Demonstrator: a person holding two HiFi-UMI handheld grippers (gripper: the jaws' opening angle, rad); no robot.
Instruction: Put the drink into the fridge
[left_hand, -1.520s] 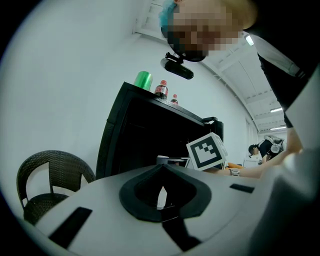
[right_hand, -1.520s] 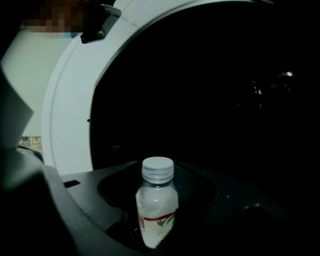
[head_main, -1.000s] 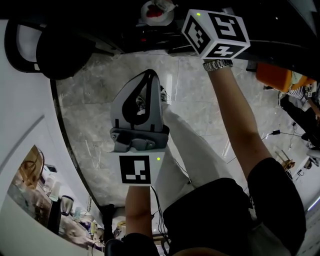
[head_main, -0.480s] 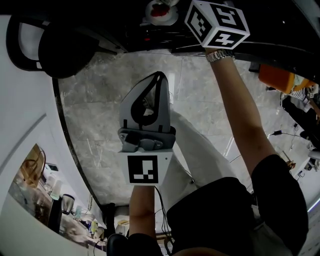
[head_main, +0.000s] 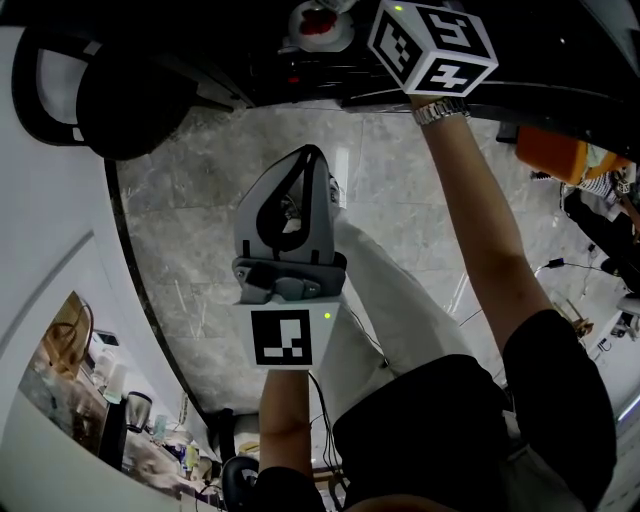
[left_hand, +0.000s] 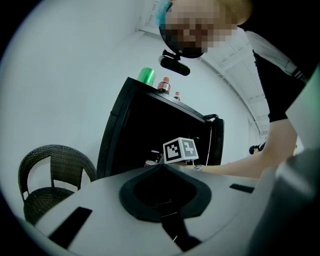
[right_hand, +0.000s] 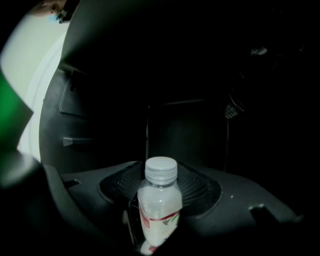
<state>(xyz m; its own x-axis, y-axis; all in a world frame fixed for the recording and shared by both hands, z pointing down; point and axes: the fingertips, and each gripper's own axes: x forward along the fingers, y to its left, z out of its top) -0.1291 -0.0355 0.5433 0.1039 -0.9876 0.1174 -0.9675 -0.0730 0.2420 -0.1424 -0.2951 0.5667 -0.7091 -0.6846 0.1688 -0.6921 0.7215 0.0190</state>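
The drink, a small clear bottle (right_hand: 159, 205) with a white cap and a red and white label, stands upright between my right gripper's (right_hand: 160, 175) dark jaws, which are shut on it. Around it is the fridge's dark inside (right_hand: 185, 130). In the head view only that gripper's marker cube (head_main: 432, 50) shows, up at the black fridge (head_main: 250, 70), with its jaws hidden in the dark. My left gripper (head_main: 306, 152) hangs over the marble floor, shut and empty. Its jaws (left_hand: 162, 166) point at the black fridge (left_hand: 145, 130).
A dark wicker chair (left_hand: 45, 175) stands left of the fridge, close to the white wall. A green can (left_hand: 146, 76) and red-capped bottles (left_hand: 163, 85) sit on top of the fridge. A red and white thing (head_main: 318, 22) shows at the fridge in the head view.
The left gripper has drifted a little to the right and up. The right gripper's cube has edged slightly upward toward the fridge.
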